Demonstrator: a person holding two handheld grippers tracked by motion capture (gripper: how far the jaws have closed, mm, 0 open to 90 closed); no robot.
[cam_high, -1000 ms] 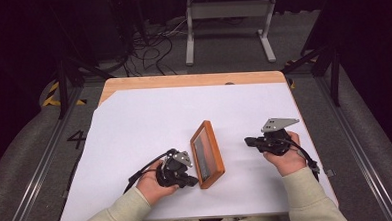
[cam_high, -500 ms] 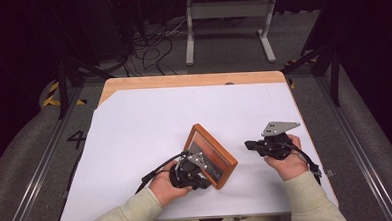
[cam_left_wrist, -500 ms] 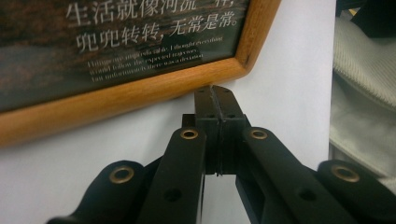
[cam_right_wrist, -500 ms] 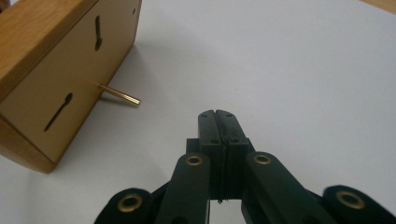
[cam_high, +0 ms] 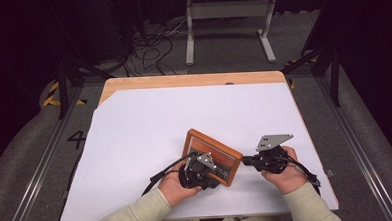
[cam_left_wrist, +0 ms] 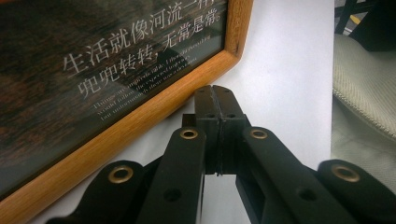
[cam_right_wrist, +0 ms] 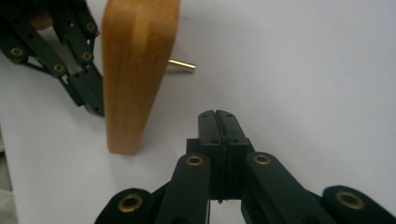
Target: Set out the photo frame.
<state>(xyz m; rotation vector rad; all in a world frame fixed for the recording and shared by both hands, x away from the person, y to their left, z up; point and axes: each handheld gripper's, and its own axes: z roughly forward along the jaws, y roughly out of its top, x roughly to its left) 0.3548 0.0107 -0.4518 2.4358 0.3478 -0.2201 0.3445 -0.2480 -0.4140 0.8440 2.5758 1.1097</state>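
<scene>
Left gripper (cam_left_wrist: 215, 91) closed, empty, tip at picture frame (cam_left_wrist: 140, 116).

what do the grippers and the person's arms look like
Both grippers are black, with linked jaw arms pinned by brass-coloured rivets. The left gripper trails a black cable; the right gripper carries a grey three-cornered plate dotted with small holes. The person wears pale beige long sleeves.
</scene>
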